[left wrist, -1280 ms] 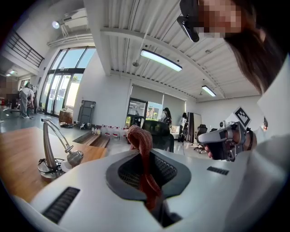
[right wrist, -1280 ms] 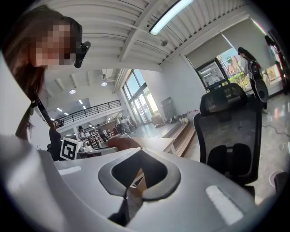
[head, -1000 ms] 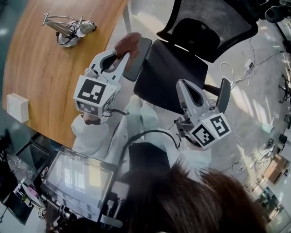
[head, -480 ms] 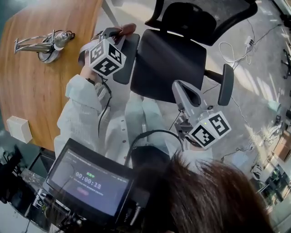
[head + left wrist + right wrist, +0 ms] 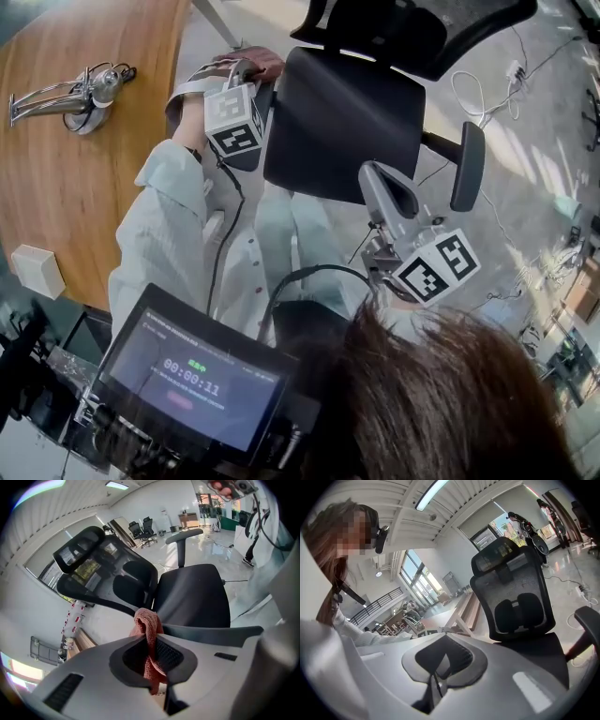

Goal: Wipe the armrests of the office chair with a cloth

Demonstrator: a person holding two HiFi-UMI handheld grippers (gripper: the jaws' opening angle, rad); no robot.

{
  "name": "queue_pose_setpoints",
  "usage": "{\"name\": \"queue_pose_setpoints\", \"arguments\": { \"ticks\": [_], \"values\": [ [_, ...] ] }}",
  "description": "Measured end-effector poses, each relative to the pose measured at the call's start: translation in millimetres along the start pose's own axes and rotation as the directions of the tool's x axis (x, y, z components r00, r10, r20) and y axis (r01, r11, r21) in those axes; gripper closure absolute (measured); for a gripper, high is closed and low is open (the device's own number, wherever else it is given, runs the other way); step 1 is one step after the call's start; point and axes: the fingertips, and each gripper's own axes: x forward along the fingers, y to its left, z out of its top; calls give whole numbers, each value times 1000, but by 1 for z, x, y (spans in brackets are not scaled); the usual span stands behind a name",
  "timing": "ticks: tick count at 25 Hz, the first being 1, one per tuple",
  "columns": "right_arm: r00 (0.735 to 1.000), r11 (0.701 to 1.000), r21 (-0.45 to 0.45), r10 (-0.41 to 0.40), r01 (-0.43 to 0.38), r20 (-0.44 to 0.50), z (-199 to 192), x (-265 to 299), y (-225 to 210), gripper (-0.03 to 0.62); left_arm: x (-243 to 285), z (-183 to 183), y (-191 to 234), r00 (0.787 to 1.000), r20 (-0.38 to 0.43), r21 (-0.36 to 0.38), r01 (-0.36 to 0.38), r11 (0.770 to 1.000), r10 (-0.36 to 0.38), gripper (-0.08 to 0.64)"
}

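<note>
The black office chair point(image 5: 347, 122) stands in front of me. My left gripper point(image 5: 246, 70) is shut on a reddish cloth point(image 5: 261, 61) at the far end of the chair's left armrest point(image 5: 247, 161). In the left gripper view the cloth point(image 5: 149, 639) hangs pinched between the jaws, against the dark armrest point(image 5: 211, 632). My right gripper point(image 5: 375, 176) hovers over the seat's near right corner, shut and empty, short of the right armrest point(image 5: 467, 167). In its own view the right gripper point(image 5: 440, 658) faces the mesh backrest point(image 5: 515, 592).
A wooden table point(image 5: 75, 197) lies to the left with a metal fixture point(image 5: 70, 94) and a white box point(image 5: 37, 272) on it. A screen point(image 5: 192, 375) sits below my chest. Cables point(image 5: 487, 89) trail on the floor right of the chair.
My left gripper has turned and slid further along the left armrest with the cloth, its marker cube now over the armrest. The right gripper has hardly moved.
</note>
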Motion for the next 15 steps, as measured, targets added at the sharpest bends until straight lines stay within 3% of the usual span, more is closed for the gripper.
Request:
{"name": "queue_pose_setpoints", "arguments": {
  "ticks": [9, 15],
  "values": [
    [999, 999, -2, 39, -39, -8, -4, 2, 11, 591, -21, -5, -65, 997, -6, 62, 76, 995, -75, 537],
    [998, 998, -12, 61, -61, -11, -11, 1, 27, 591, -46, -9, -107, 993, 24, 42, 116, 992, -117, 537]
  ]
}}
